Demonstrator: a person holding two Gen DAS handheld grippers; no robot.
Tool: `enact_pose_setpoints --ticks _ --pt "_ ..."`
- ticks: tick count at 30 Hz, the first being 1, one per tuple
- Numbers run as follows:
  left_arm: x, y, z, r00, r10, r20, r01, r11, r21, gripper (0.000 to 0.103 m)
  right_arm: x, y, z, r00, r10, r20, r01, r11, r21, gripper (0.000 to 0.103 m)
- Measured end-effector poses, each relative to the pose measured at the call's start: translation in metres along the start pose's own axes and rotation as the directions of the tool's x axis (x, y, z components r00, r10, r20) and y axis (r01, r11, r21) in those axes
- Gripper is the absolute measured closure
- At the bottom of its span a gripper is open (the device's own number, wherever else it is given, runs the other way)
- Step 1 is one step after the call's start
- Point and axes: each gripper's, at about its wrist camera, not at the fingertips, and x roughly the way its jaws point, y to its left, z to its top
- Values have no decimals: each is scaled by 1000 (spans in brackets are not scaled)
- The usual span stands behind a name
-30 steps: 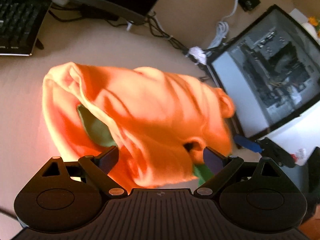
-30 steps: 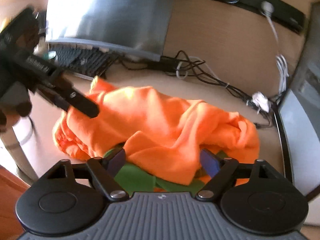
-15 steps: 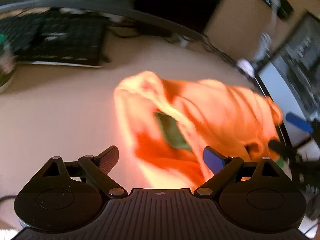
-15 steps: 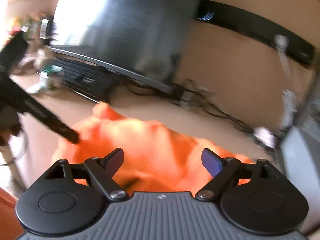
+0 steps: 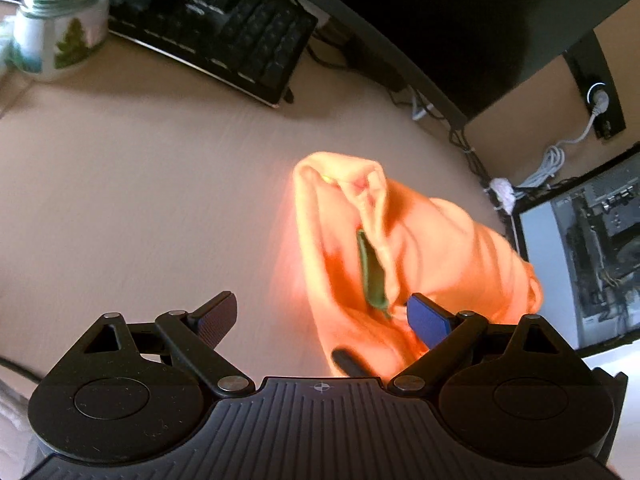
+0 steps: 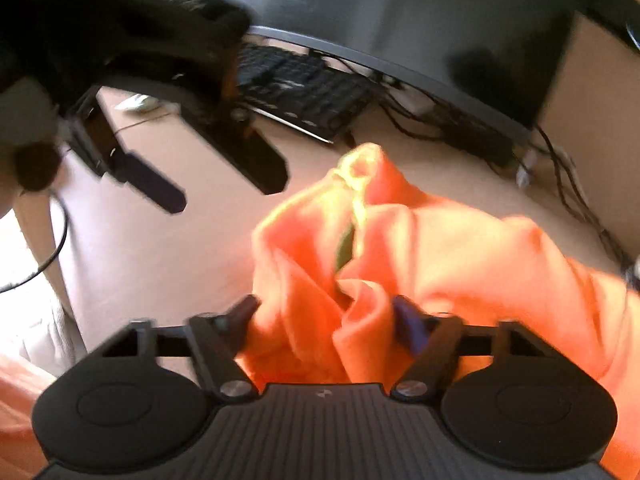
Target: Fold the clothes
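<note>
An orange garment (image 5: pixel 420 248) with a green lining (image 5: pixel 372 272) showing in a fold lies crumpled on the beige desk (image 5: pixel 140 200). In the left wrist view my left gripper (image 5: pixel 320 312) stands open over the desk. The cloth lies mostly right of its gap, behind its blue right fingertip (image 5: pixel 424 316). In the right wrist view my right gripper (image 6: pixel 324 316) has a bunched fold of the orange garment (image 6: pixel 460 248) filling its gap from pad to pad, and its jaws are closing. The left gripper (image 6: pixel 216 184) hovers open at the upper left there.
A black keyboard (image 5: pixel 208 28) and a curved monitor (image 5: pixel 460 20) stand at the back. A jar with a green lid (image 5: pixel 60 20) is at the far left. A glass-sided computer case (image 5: pixel 592 248) stands on the right, with cables (image 5: pixel 540 160) beside it.
The left gripper swung left, so the garment slid from its gap to the right. The right gripper came down onto the cloth and its jaws narrowed around a fold.
</note>
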Motion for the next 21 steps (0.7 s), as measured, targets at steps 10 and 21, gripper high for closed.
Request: enact_pose_setpoints --ticks 10,21 --pt "56 -26 7 997 -59 -52 57 997 -43 14 -14 -81 -17 980 194 36 -186 850 492 69" --pt "66 -60 8 997 3 -75 0 999 41 74 -36 -8 -21 994 -35 104 41 997 -58 40"
